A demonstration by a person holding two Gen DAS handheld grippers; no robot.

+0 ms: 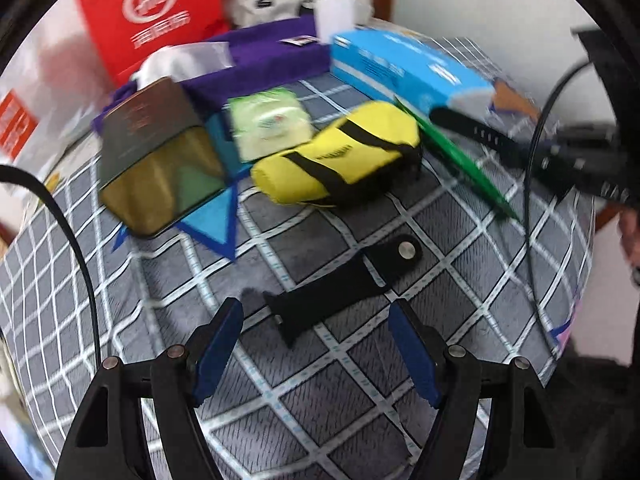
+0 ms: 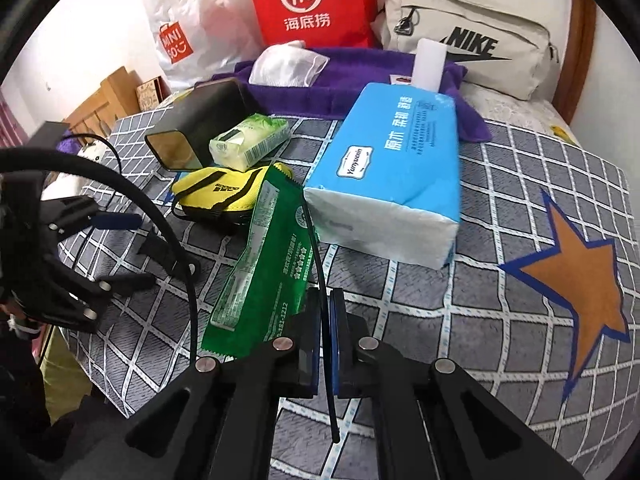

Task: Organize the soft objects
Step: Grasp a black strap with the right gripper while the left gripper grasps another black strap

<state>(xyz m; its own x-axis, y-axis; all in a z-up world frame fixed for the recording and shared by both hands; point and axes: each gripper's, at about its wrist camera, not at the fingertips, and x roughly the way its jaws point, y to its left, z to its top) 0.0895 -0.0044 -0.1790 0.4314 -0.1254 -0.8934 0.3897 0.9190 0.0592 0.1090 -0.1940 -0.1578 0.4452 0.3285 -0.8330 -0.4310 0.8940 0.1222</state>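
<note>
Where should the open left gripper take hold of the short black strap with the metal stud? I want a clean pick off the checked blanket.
Probably the narrow middle of the short black strap with the metal stud, from above. It lies flat on the checked blanket, ahead of the left gripper, so its fingers can straddle that waist, clear of the stud end.

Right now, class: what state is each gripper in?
Left gripper: open, holding nothing.
Right gripper: shut on the black watch strap.

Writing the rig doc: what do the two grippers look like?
Both match: the left gripper and right gripper have black angular linkage arms with silver round pivot pins, and flat blue pads on the fingers. A thin black cable loops beside each.
</note>
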